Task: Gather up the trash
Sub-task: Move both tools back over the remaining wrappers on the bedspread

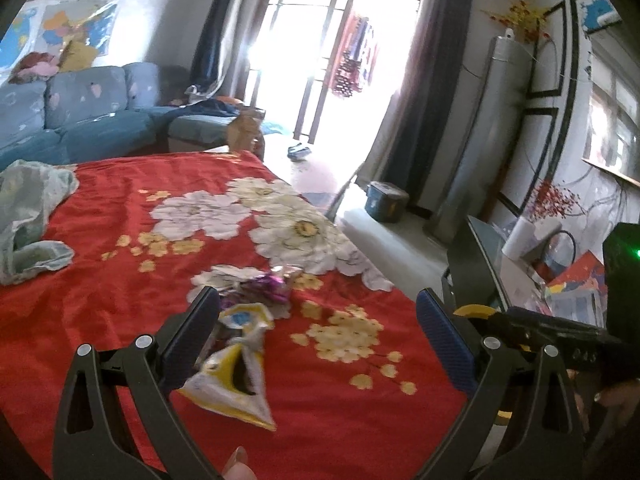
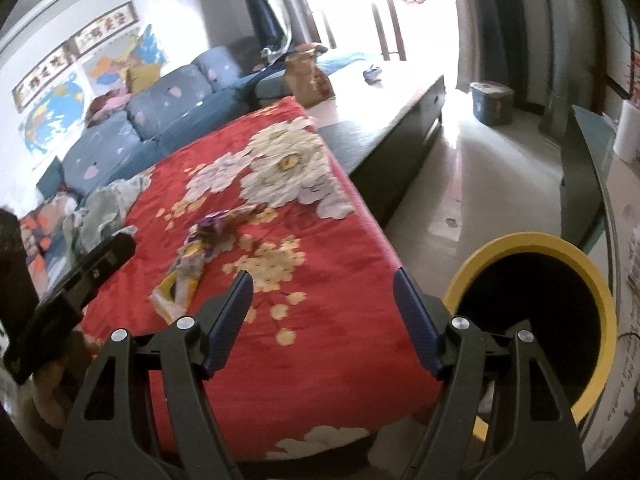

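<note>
A yellow and white snack wrapper [image 1: 236,376] lies crumpled on the red flowered cloth [image 1: 120,320]. A purple foil wrapper [image 1: 268,286] lies just beyond it. My left gripper [image 1: 318,312] is open, its left finger right beside the yellow wrapper. In the right wrist view the yellow wrapper [image 2: 178,284] and the purple wrapper [image 2: 212,228] lie left of my right gripper [image 2: 322,280], which is open and empty above the cloth's right edge. A yellow-rimmed black bin [image 2: 532,320] stands on the floor, right of the right gripper.
A pale green cloth [image 1: 28,216] lies bunched at the table's left side. A blue sofa [image 1: 80,116] stands behind. A dark low bench [image 2: 392,136] continues past the table. A teal tub [image 2: 490,102] sits on the floor. A side table with a paper roll [image 1: 520,236] stands at right.
</note>
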A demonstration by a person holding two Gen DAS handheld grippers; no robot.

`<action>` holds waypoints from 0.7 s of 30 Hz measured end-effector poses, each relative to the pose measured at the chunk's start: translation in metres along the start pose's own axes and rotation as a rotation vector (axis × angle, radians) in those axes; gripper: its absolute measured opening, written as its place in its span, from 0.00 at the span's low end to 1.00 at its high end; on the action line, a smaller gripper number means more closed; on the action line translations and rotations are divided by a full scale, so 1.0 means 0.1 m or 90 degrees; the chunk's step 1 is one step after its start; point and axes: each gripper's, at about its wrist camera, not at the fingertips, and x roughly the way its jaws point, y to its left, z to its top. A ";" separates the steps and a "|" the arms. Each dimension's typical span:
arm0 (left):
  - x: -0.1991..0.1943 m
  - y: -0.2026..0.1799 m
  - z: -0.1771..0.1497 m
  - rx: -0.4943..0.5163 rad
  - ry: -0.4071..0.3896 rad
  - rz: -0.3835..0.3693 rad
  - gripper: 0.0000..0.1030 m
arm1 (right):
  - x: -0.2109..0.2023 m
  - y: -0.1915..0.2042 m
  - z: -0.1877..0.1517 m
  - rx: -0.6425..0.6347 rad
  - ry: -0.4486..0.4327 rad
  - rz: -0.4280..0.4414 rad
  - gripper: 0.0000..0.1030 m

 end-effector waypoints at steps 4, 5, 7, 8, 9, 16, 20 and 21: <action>-0.03 0.17 0.02 -0.013 -0.005 0.024 0.93 | 0.06 0.18 0.01 -0.024 0.007 0.016 0.62; -0.04 0.23 0.03 -0.017 -0.004 0.035 0.93 | 0.09 0.24 0.02 -0.031 0.009 0.021 0.62; -0.04 0.31 0.04 -0.023 -0.003 0.048 0.93 | 0.12 0.32 0.04 -0.041 0.010 0.028 0.62; -0.05 0.36 0.04 -0.026 -0.001 0.054 0.93 | 0.14 0.37 0.05 -0.048 0.010 0.032 0.62; -0.05 0.42 0.04 -0.031 0.002 0.063 0.93 | 0.16 0.42 0.05 -0.054 0.011 0.034 0.62; -0.03 0.79 0.02 -0.067 0.027 0.100 0.92 | 0.33 0.70 0.05 -0.072 0.032 0.061 0.62; 0.01 0.96 -0.01 -0.085 0.046 0.111 0.84 | 0.44 0.85 0.02 -0.081 0.046 0.076 0.62; 0.02 1.01 -0.03 -0.090 0.053 0.111 0.79 | 0.46 0.89 0.01 -0.084 0.050 0.080 0.62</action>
